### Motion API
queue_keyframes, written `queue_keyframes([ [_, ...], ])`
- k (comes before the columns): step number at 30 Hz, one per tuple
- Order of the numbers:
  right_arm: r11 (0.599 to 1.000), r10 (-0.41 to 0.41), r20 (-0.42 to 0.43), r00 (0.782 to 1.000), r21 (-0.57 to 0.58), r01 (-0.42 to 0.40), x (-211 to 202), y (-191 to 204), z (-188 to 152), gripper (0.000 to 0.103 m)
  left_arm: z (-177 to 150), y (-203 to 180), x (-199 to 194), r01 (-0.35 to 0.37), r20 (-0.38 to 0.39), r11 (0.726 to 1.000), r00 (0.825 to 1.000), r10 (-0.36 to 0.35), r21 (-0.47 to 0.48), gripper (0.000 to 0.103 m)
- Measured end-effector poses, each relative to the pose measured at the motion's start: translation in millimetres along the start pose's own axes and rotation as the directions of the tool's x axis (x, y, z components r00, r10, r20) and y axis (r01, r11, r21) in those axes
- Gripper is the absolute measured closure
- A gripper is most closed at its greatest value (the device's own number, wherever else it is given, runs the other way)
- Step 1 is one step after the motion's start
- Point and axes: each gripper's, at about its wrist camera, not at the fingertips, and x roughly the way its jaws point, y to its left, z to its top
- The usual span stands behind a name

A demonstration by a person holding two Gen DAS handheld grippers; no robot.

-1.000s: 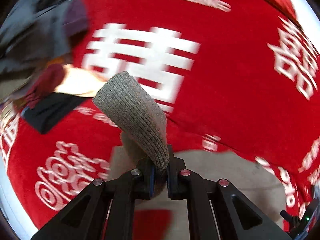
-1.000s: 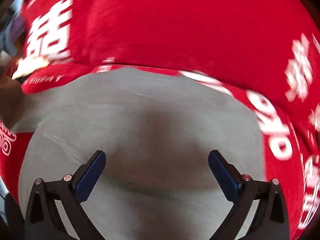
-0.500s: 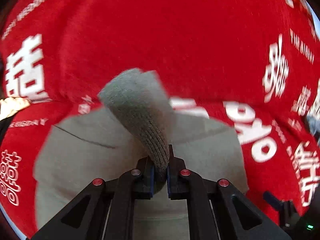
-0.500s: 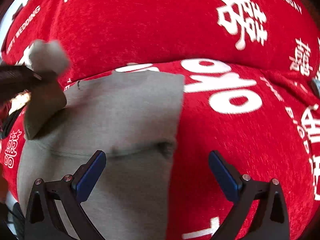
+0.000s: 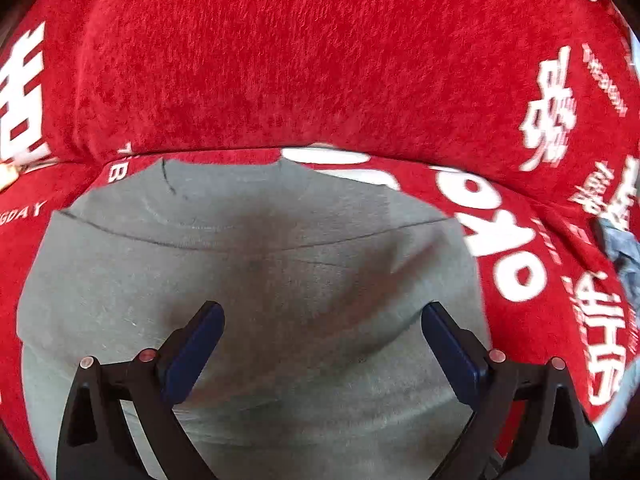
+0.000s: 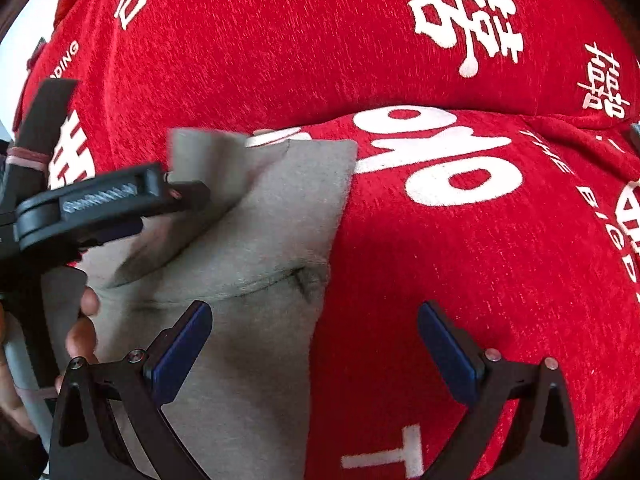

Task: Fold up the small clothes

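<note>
A small grey garment lies folded on the red cloth, and a dark seam curves across its upper part. My left gripper hangs over its middle with the jaws opening wide and nothing between the blue pads. In the right wrist view the left gripper comes in from the left, with the grey ribbed cuff standing up at its tip. My right gripper is open over the right edge of the garment, one finger above grey fabric and the other above red cloth.
A red plush blanket with white characters and lettering covers the whole surface, with a ridge just behind the garment. A blue-grey cloth lies at the right edge. A person's fingers hold the left tool's handle.
The left gripper carried the ribbed cuff across over the garment's body, and its jaws then went from shut on the cuff to wide apart. The right gripper shifted right to the garment's edge.
</note>
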Motion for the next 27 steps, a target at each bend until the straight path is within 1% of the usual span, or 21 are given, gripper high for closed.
queue_keyframes([
  [1, 1.000, 0.001, 0.001, 1.000, -0.006, -0.001, -1.1, 2.0, 0.9, 0.001, 0.9, 6.1, -7.0, 0.040, -0.019, 0.999, 0.999, -0.040, -0.004, 0.004],
  [2, 1.000, 0.004, 0.005, 1.000, -0.014, -0.004, -2.6, 4.6, 2.1, 0.001, 1.5, 13.3, -14.3, 0.062, -0.016, 0.998, 0.998, -0.062, -0.012, 0.004],
  [3, 1.000, 0.010, 0.010, 1.000, -0.021, -0.010, -4.3, 7.1, 3.7, 0.001, 1.2, 24.3, -24.4, 0.072, 0.003, 0.997, 0.997, -0.072, -0.027, 0.004],
  [5, 0.999, 0.029, 0.015, 0.999, -0.024, -0.028, -4.9, 11.8, 8.9, 0.001, -1.0, 51.1, -40.5, 0.054, 0.049, 0.997, 0.998, -0.051, -0.064, 0.004],
  [6, 0.999, 0.039, 0.014, 0.999, -0.019, -0.039, -3.2, 14.0, 12.6, 0.001, -2.8, 65.4, -45.3, 0.032, 0.065, 0.996, 0.998, -0.027, -0.086, 0.004],
  [7, 0.999, 0.048, 0.012, 0.999, -0.010, -0.048, 0.1, 16.7, 16.8, 0.001, -3.5, 84.2, -47.2, -0.005, 0.068, 0.993, 0.998, 0.013, -0.121, 0.004],
  [9, 0.999, 0.052, 0.000, 0.999, 0.005, -0.052, 8.7, 23.3, 24.6, 0.001, -6.0, 113.9, -46.0, -0.060, 0.045, 0.981, 0.997, 0.069, -0.183, 0.004],
  [11, 0.997, 0.076, -0.021, 0.997, 0.003, -0.076, 17.9, 36.8, 31.7, 0.001, -15.0, 140.9, -39.5, -0.126, 0.011, 0.968, 0.991, 0.132, -0.216, 0.004],
  [13, 0.996, 0.083, -0.019, 0.996, -0.037, -0.084, 23.5, 54.6, 35.6, 0.002, -24.9, 154.1, -34.3, -0.161, -0.004, 0.964, 0.986, 0.164, -0.213, 0.004],
  [15, 0.993, 0.079, -0.019, 0.997, -0.091, -0.080, 29.4, 68.4, 35.8, 0.002, -35.2, 162.1, -23.5, -0.192, -0.036, 0.963, 0.981, 0.188, -0.191, 0.004],
  [16, 0.989, 0.050, -0.028, 0.998, -0.139, -0.054, 37.2, 76.4, 34.7, 0.002, -40.6, 164.7, -17.4, -0.212, -0.042, 0.963, 0.977, 0.208, -0.168, 0.004],
  [17, 0.987, 0.025, -0.046, 0.999, -0.158, -0.032, 44.4, 77.1, 34.3, 0.002, -44.1, 162.0, -16.4, -0.235, -0.023, 0.963, 0.972, 0.234, -0.130, 0.004],
  [18, 0.987, -0.026, -0.099, 0.995, -0.161, 0.010, 58.1, 74.2, 32.9, 0.002, -48.8, 158.7, -16.0, -0.253, -0.007, 0.964, 0.967, 0.253, -0.085, 0.004],
  [19, 0.988, -0.049, -0.145, 0.988, -0.151, 0.027, 67.7, 67.9, 31.0, 0.002, -50.1, 157.8, -17.2, -0.245, -0.003, 0.968, 0.970, 0.245, -0.060, 0.004],
  [20, 0.985, -0.046, -0.115, 0.992, -0.170, 0.026, 61.9, 69.3, 30.7, 0.003, -49.5, 160.4, -21.3, -0.238, -0.008, 0.970, 0.971, 0.238, -0.056, 0.004],
  [21, 0.981, -0.071, -0.108, 0.992, -0.186, 0.050, 56.1, 71.4, 30.9, 0.003, -50.6, 163.2, -30.1, -0.233, -0.006, 0.971, 0.972, 0.233, -0.054, 0.004],
  [22, 0.970, -0.144, -0.106, 0.984, -0.210, 0.120, 50.0, 74.3, 31.0, 0.003, -51.3, 166.5, -38.2, -0.230, 0.012, 0.972, 0.973, 0.231, -0.055, 0.004],
  [23, 0.962, -0.183, -0.088, 0.979, -0.223, 0.160, 45.4, 76.4, 31.4, 0.002, -52.3, 171.0, -48.7, -0.231, 0.045, 0.971, 0.971, 0.234, -0.062, 0.004],
  [24, 0.954, -0.207, -0.048, 0.977, -0.232, 0.191, 35.8, 80.0, 32.6, 0.002, -51.6, 176.3, -53.6, -0.233, 0.062, 0.970, 0.969, 0.238, -0.071, 0.004],
  [25, 0.957, -0.193, -0.036, 0.981, -0.227, 0.180, 31.1, 81.9, 34.3, 0.002, -49.5, 179.7, -55.8, -0.229, 0.068, 0.970, 0.970, 0.234, -0.081, 0.004],
  [27, 0.972, -0.136, -0.044, 0.990, -0.199, 0.125, 26.8, 90.2, 40.8, 0.002, -42.9, 182.5, -51.0, -0.215, 0.051, 0.971, 0.974, 0.221, -0.100, 0.004],
])
